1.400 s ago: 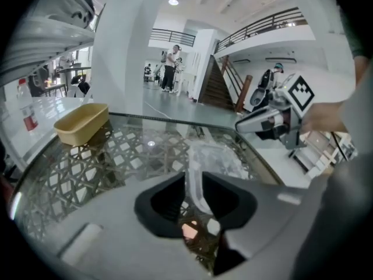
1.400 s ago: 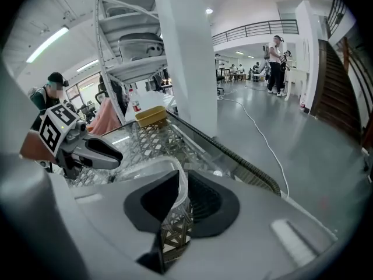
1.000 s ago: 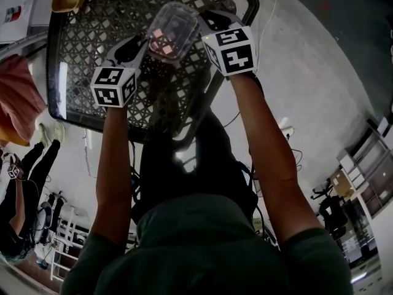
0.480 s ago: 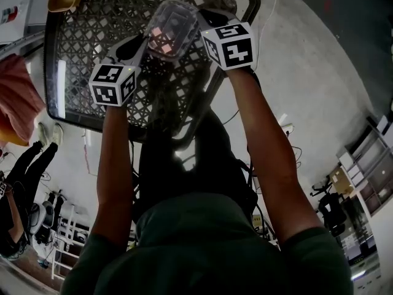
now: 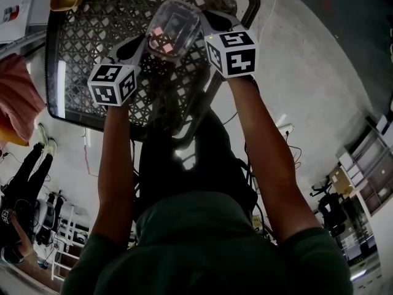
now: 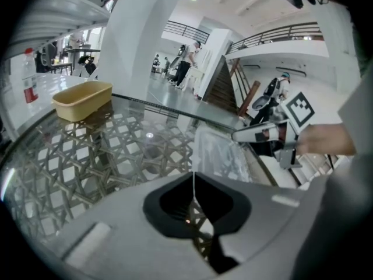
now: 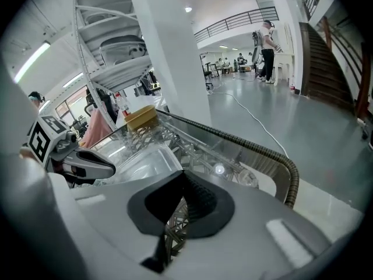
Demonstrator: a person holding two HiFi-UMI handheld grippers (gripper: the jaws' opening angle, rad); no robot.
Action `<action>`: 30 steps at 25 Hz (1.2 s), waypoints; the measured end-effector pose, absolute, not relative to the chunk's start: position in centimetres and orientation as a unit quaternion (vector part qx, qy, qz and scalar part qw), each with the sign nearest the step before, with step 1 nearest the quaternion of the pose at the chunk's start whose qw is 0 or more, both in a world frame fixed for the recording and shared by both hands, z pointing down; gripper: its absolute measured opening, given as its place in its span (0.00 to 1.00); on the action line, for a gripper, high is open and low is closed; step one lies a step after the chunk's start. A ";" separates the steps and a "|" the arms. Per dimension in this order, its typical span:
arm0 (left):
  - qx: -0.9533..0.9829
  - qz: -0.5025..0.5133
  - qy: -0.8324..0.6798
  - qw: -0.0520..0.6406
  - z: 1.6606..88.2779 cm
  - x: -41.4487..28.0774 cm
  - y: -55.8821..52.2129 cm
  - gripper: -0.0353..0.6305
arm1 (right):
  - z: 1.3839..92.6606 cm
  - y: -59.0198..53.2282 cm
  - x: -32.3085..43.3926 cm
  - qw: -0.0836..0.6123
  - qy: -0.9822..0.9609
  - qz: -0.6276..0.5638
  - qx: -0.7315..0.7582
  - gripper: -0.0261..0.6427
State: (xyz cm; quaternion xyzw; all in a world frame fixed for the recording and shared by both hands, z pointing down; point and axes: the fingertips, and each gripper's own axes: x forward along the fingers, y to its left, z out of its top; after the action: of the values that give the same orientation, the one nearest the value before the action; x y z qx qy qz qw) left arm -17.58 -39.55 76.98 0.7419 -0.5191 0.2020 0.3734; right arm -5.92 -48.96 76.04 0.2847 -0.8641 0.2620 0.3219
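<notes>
Pinching clear container (image 5: 174, 28), pinkish contents (image 5: 161, 35) indistinct

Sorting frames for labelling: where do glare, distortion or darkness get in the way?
Head view: strong fisheye bend; the shirt is dark, the clear container bright against the glass table. Left gripper view: a lamp reflection on the glass; the container's outline is faint. Right gripper view: a glare spot on the glass; black picture corners.

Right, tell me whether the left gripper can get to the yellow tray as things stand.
Probably not: the left gripper is shut on the clear container. The glass tabletop between it and the yellow tray looks free.
</notes>
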 end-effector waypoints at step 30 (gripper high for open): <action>0.794 0.180 -0.523 0.253 56.9 -20.0 -41.2 0.06 | 50.3 -48.5 -8.2 0.192 -0.911 0.162 0.328 0.05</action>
State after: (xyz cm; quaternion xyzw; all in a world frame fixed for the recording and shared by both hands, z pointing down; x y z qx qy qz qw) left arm -19.98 -41.17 56.86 0.7936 -0.5234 0.1800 0.2526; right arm -8.20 -48.54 50.29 0.3278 -0.9108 0.1620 0.1919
